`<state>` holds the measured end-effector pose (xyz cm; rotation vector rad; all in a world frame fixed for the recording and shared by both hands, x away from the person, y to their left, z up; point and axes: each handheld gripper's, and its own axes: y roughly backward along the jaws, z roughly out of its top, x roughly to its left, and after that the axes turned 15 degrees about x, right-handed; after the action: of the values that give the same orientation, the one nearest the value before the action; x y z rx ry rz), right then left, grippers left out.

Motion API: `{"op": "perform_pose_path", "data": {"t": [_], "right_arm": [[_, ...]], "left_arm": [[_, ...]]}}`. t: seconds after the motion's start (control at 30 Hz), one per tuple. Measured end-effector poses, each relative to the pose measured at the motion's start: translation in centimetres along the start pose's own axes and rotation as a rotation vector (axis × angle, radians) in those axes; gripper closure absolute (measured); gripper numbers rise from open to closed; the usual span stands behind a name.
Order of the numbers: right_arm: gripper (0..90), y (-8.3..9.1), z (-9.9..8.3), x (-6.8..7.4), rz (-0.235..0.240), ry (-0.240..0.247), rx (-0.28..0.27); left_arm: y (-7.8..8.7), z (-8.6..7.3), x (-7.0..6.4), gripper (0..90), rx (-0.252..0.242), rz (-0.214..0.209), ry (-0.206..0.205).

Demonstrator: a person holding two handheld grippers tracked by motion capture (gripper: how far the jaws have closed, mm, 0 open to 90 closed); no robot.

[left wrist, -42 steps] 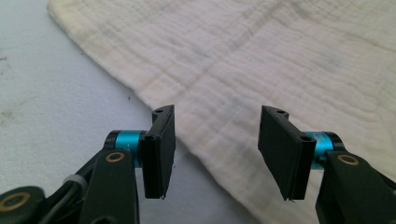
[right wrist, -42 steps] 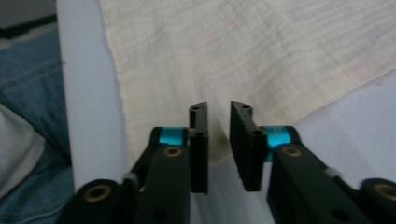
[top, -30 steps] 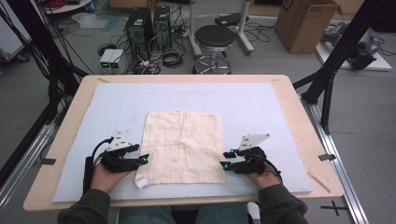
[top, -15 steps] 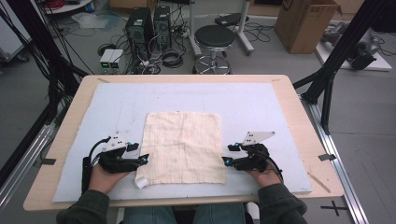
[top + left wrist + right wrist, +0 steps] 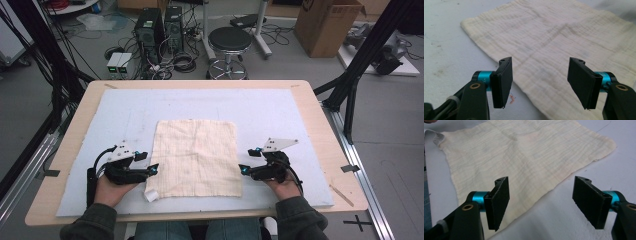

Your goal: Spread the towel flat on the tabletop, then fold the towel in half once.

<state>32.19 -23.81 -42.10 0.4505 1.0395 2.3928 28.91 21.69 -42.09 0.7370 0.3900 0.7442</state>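
Both grippers have edged inward vs 1 s ago: left gripper now sits w/ its tips at the cloth's left edge near the front corner, right gripper w/ tips just at the cloth's right edge, also toward the front. Cloth itself hasn't moved, lies flat & spread on the white mat, roughly centred, slightly toward the person's side. Left gripper view: jaws spread wide, nothing between them, straddling the cloth edge from just above; whether the pads touch the fabric, can't tell. Right gripper view: jaws likewise spread, empty, cloth border running between them, one jaw over fabric, the other over bare mat. Read: approach phase about done, both sides lining up for a pinch on opposite edges, prob a fold or lift; no grasp yet. Edges: front-left corner has a small turned-up flap/tag, could snag or double up if the left pinch lands there. Room: plenty of bare mat beyond the cloth & to both sides, so folding away from the person looks unobstructed; front margin is tight, cloth's near edge sits close to the mat edge & table rim, w/ forearms crowding that strip.
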Motion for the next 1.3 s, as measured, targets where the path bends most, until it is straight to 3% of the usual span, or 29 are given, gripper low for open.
{"op": "perform_pose_path", "data": {"t": [0.9,1.3], "right_arm": [[26.7,-0.5,0.4,0.2,-0.008,0.01,0.0],[26.3,-1.1,0.6,-0.2,-0.003,0.006,0.015]], "left_arm": [[0.2,0.0,0.0,35.9,0.003,-0.002,-0.011],[0.1,0.2,0.5,36.1,0.009,0.001,0.01]]}}
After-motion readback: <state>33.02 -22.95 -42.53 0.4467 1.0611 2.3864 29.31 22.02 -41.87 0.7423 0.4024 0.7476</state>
